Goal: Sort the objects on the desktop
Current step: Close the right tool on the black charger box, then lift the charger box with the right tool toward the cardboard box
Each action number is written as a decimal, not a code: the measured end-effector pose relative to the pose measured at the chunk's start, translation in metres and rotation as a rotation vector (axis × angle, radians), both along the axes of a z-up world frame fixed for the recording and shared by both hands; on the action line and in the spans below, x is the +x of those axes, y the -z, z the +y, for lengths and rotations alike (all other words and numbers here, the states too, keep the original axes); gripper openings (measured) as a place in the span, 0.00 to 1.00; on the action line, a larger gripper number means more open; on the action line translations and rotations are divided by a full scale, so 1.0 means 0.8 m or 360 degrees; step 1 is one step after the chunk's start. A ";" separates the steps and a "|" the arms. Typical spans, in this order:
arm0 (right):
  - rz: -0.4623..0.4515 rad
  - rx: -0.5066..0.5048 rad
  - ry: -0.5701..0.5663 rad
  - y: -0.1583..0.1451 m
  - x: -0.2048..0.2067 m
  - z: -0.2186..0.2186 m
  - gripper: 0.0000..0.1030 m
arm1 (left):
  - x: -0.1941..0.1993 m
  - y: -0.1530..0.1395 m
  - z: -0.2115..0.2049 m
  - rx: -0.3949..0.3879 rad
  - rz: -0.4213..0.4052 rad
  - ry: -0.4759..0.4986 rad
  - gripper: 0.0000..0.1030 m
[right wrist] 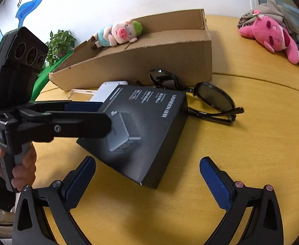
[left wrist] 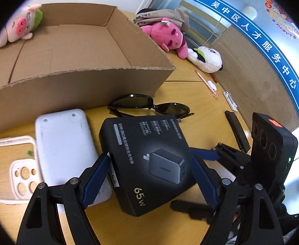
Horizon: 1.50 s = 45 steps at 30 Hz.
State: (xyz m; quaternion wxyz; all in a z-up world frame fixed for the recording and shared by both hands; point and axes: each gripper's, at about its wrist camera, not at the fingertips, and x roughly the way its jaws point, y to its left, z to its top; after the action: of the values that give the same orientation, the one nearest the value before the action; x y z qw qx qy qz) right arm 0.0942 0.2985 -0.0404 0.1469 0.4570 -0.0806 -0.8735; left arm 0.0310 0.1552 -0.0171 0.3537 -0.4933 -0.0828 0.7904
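The left hand-held gripper [left wrist: 151, 175] has its two blue pads on both sides of the black charger box [left wrist: 147, 159], and the box is tilted with its far edge resting on the white device [left wrist: 65, 149] while its near corner is above the yellow counter [left wrist: 200, 96]. The left pad touches the box side where a white label is; on the right side I cannot tell if the pad touches the box or stands just beside it, so it is not sure that the grip is firm. In the right wrist view the same left hand-held gripper [right wrist: 100, 114] comes from the left with one finger over the top of the charger box [right wrist: 147, 126], and a hand [right wrist: 16, 159] holds its handle. The right hand-held gripper [right wrist: 147, 177] is spread wide and holds nothing; it stands over the bare counter [right wrist: 261, 143] just in front of the box corner. Black sunglasses [left wrist: 149, 106] lie folded behind the box, between it and the open cardboard box [left wrist: 78, 61]. A pig plush [left wrist: 20, 24] leans on the far wall of the cardboard box. A white phone case [left wrist: 12, 163] lies left of the white device. A pink plush [left wrist: 167, 36] and a white plush [left wrist: 206, 58] lie on the counter to the right of the cardboard box, well apart from the grippers.
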 end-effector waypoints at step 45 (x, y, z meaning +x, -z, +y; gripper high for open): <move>0.0355 0.0298 -0.0271 -0.092 -0.015 -0.146 0.93 | 0.061 -0.086 -0.112 -0.0036 0.0350 -0.0300 0.79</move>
State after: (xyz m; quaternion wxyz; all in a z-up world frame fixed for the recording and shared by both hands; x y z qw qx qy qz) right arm 0.0820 0.1816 0.0329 0.1853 0.3740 0.0570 -0.9070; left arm 0.0795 0.0659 0.0516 0.2792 -0.3978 -0.0804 0.8702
